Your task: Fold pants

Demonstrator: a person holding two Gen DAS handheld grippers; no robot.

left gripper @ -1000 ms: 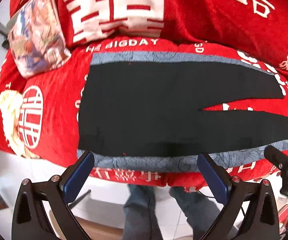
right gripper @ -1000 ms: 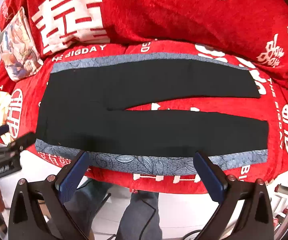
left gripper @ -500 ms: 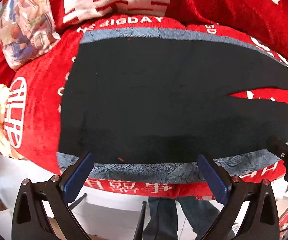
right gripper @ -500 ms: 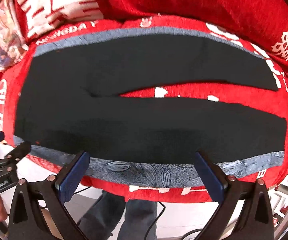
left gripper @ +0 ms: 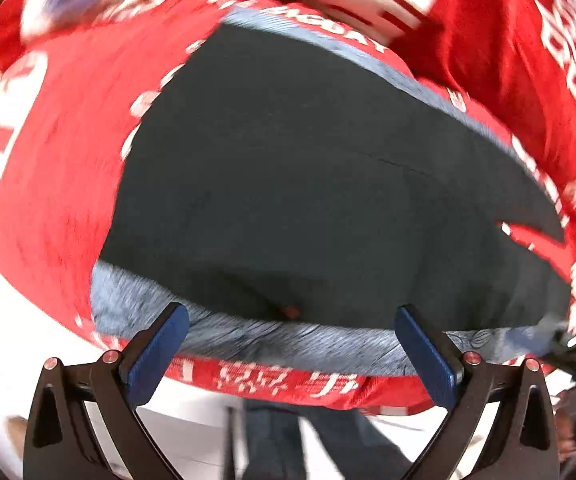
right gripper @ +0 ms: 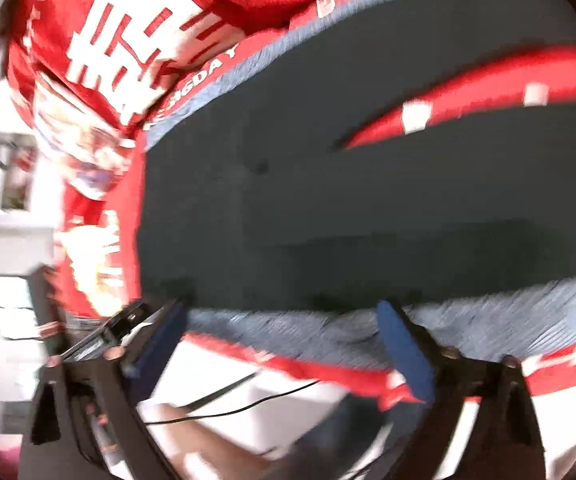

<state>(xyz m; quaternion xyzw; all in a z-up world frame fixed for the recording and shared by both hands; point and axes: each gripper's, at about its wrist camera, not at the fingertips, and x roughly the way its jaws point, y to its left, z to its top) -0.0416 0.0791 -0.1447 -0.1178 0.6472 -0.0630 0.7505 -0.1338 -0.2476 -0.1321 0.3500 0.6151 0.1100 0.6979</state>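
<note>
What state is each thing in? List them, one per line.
pants: spread flat, unfolded, legs apart.
grey mat: flat under the pants, on the red cover.
red cover: draped over the sofa.
left gripper: jaws open, empty, over the mat's near edge.
right gripper: jaws closing, nothing between them yet.

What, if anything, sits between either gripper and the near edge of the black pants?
Nothing visible. Ahead of the left gripper lies only a bare strip of grey-blue cloth, then the pants. The right gripper, its fingers closing on nothing yet, faces the same strip. The pants lie flat, nothing on them.
</note>
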